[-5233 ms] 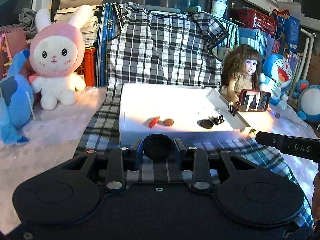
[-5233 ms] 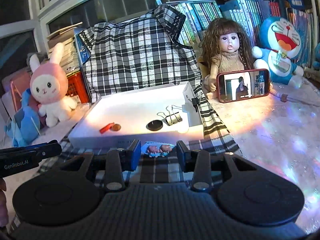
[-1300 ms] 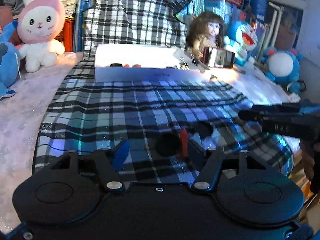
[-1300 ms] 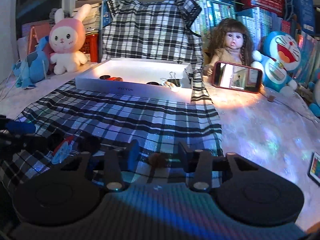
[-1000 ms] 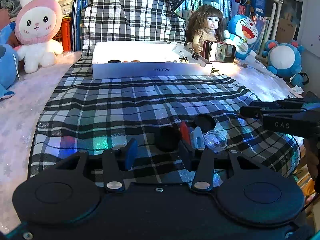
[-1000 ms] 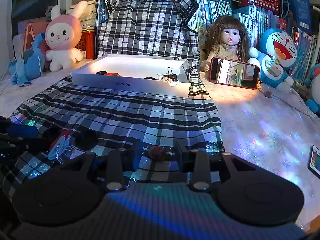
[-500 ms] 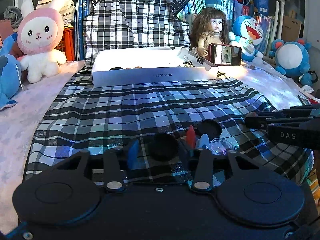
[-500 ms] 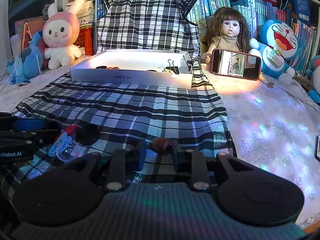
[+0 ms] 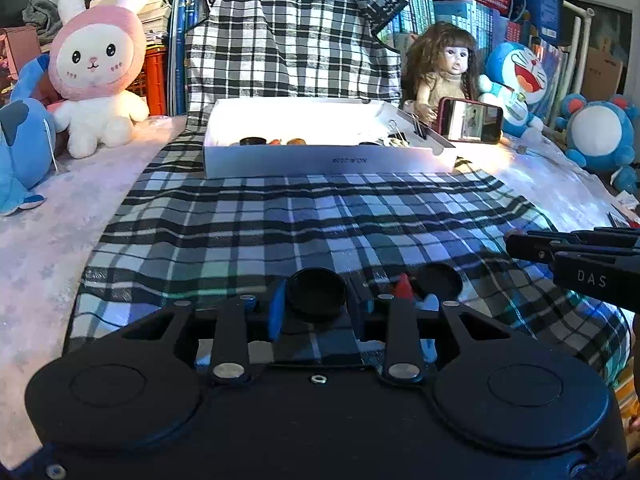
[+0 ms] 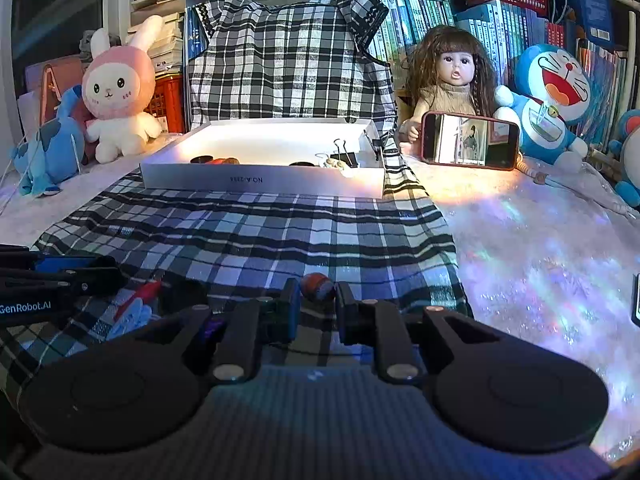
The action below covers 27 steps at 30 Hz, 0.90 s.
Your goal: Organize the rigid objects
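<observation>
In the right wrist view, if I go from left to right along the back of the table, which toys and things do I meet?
Blue plush → pink bunny → white tray → doll → phone → Doraemon.

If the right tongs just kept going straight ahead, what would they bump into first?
The right tongs are closed on a small reddish bead. Straight ahead is bare plaid cloth, then probably the front wall of the white box, if they stay low; depth is hard to judge.
</observation>
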Each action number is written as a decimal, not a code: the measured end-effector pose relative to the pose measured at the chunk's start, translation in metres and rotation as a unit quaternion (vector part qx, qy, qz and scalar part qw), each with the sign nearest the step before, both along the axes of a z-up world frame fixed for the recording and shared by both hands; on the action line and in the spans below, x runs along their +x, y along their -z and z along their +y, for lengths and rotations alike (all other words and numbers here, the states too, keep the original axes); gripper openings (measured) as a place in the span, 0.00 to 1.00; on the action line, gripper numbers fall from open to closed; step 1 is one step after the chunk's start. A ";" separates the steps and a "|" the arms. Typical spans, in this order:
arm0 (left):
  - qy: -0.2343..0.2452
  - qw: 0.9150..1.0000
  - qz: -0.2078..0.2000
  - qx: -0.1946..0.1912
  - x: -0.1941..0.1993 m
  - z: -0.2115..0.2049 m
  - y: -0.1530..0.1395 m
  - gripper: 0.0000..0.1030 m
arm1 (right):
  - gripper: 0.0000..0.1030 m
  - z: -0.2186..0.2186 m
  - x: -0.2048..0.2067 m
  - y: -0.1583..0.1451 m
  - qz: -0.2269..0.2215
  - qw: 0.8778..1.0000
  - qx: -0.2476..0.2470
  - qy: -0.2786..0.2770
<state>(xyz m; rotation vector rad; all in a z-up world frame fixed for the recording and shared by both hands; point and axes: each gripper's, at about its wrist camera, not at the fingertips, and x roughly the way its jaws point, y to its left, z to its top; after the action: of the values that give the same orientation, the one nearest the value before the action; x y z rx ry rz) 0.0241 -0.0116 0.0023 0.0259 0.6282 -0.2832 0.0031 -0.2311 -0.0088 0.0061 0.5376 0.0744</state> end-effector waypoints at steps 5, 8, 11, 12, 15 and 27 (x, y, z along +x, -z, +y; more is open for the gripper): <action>-0.011 1.000 -0.004 0.001 0.009 0.003 -0.007 0.30 | 0.22 0.003 0.007 -0.006 -0.006 1.000 0.000 -0.006; -0.021 1.000 -0.003 0.004 0.017 0.004 -0.011 0.30 | 0.22 0.003 0.014 -0.010 -0.007 1.000 0.011 -0.007; -0.029 1.000 -0.003 0.000 0.028 0.007 -0.016 0.30 | 0.22 0.002 0.022 -0.013 -0.008 1.000 0.017 -0.002; -0.030 1.000 -0.002 -0.003 0.032 0.008 -0.018 0.30 | 0.22 0.002 0.024 -0.014 -0.008 1.000 0.020 -0.002; -0.034 0.999 -0.003 -0.010 0.044 0.011 -0.024 0.30 | 0.22 -0.001 0.034 -0.018 -0.007 1.000 0.025 0.000; -0.037 0.998 -0.007 -0.043 0.093 0.015 -0.042 0.30 | 0.22 -0.011 0.072 -0.035 -0.009 0.999 0.046 0.012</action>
<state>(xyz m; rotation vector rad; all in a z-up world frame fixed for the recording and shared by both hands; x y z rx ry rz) 0.1171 0.0030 0.0447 -0.0776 0.6006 -0.2386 0.0756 -0.2419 0.0266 0.1021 0.5162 0.0749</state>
